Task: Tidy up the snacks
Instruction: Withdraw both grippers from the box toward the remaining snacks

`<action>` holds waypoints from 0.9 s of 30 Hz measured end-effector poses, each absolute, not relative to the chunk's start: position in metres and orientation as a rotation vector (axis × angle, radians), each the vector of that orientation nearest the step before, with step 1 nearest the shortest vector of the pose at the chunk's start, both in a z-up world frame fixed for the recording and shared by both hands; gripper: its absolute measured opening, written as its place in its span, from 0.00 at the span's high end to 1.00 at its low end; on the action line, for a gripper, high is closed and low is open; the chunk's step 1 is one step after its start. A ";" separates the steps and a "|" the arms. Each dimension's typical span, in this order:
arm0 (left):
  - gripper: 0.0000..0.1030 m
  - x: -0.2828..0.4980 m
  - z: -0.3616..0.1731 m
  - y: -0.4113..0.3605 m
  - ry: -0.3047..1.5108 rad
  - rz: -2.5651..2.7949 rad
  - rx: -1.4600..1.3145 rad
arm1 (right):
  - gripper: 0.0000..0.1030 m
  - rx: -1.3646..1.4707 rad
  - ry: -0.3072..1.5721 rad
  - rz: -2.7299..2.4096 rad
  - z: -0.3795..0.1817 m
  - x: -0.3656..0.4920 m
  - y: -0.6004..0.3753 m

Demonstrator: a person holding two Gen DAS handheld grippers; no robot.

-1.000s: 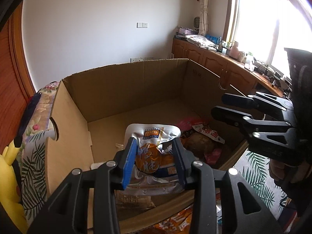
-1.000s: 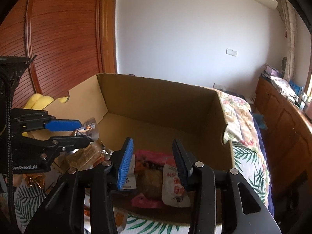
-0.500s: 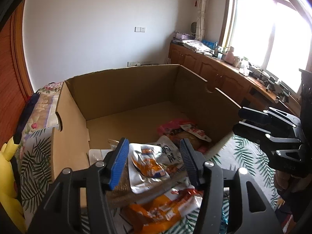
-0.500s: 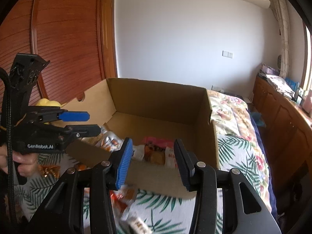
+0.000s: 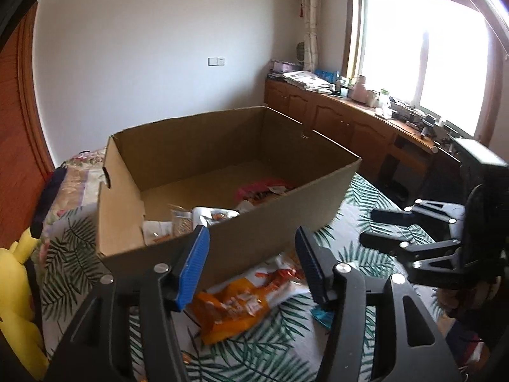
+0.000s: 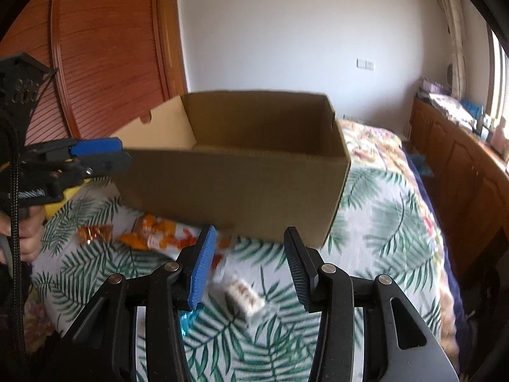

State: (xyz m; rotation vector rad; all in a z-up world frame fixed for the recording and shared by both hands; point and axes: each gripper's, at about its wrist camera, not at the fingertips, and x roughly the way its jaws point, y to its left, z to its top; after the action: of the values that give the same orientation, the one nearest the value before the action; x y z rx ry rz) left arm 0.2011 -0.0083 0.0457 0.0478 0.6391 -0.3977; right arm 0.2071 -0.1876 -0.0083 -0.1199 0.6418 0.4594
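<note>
An open cardboard box (image 5: 273,219) stands on the leaf-print bedspread and holds several snack packets: a silver-and-orange one (image 5: 213,215) and a pink one (image 5: 261,189). An orange snack bag (image 5: 235,302) lies on the bed in front of the box, just beyond my left gripper (image 5: 251,264), which is open and empty. My right gripper (image 6: 246,261) is open and empty above a small white packet (image 6: 245,297). The box (image 6: 241,178) shows blurred in the right wrist view, with orange packets (image 6: 152,232) at its near side. Each gripper shows in the other's view, the right (image 5: 378,226) and the left (image 6: 105,152).
A yellow plush toy (image 5: 16,302) lies at the bed's left edge. Wooden cabinets (image 5: 343,127) with clutter run under the window at the right. A wooden louvred door (image 6: 105,63) stands behind the box. A small blue wrapper (image 5: 321,313) lies on the bedspread.
My left gripper has opened and let the silver-and-orange packet drop into the box. Both grippers have pulled back from the box to above the bedspread in front of it.
</note>
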 end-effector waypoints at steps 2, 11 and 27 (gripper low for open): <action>0.45 0.195 0.045 -0.010 0.637 -0.400 0.061 | 0.56 -0.122 0.660 0.460 -0.016 0.205 -0.188; 0.45 0.175 0.028 -0.019 0.654 -0.426 0.107 | 0.56 -0.164 0.763 0.483 -0.051 0.218 -0.183; 0.45 0.199 -0.027 -0.038 0.816 -0.453 0.206 | 0.61 -0.263 0.843 0.518 -0.076 0.222 -0.171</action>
State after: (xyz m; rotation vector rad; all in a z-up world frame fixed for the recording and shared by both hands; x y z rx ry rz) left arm 0.1987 -0.0376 -0.0274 0.2062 0.8163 -0.4535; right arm 0.2223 -0.1708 -0.0763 -0.2633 0.8428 0.5179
